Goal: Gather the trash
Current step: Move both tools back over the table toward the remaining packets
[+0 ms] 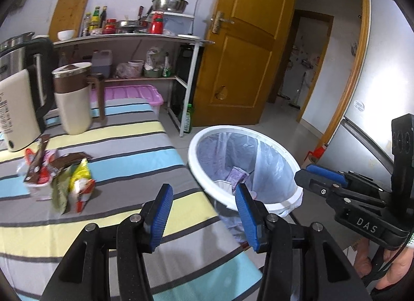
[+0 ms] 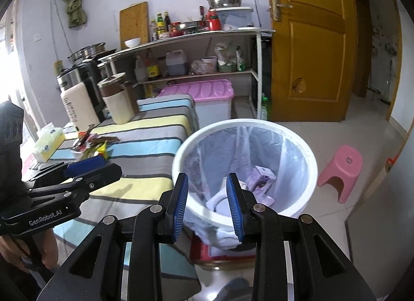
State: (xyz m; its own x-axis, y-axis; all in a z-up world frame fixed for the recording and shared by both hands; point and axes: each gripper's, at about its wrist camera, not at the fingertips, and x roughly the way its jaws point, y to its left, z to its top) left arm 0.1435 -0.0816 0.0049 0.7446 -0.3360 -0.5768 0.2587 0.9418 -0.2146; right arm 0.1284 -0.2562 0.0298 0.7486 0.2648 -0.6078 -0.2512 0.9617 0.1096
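Observation:
A white trash bin (image 1: 196, 143) with a clear liner stands beside the striped table; it also shows in the right wrist view (image 2: 310, 161). A purple box (image 2: 261, 176) and white waste lie inside it. A pile of snack wrappers (image 1: 59, 174) lies on the table at the left, also seen in the right wrist view (image 2: 93, 145). My left gripper (image 1: 204, 207) is open and empty over the table's right edge, near the bin. My right gripper (image 2: 207, 197) is open and empty above the bin's near rim.
A kettle (image 1: 23, 75), a cream jug (image 1: 73, 99) and a tissue box (image 2: 47, 145) stand on the table (image 1: 145, 156). A shelf rack (image 1: 145, 42) and a pink-lidded bin (image 2: 207, 91) lie behind. A pink stool (image 2: 341, 171) stands on the floor right of the trash bin.

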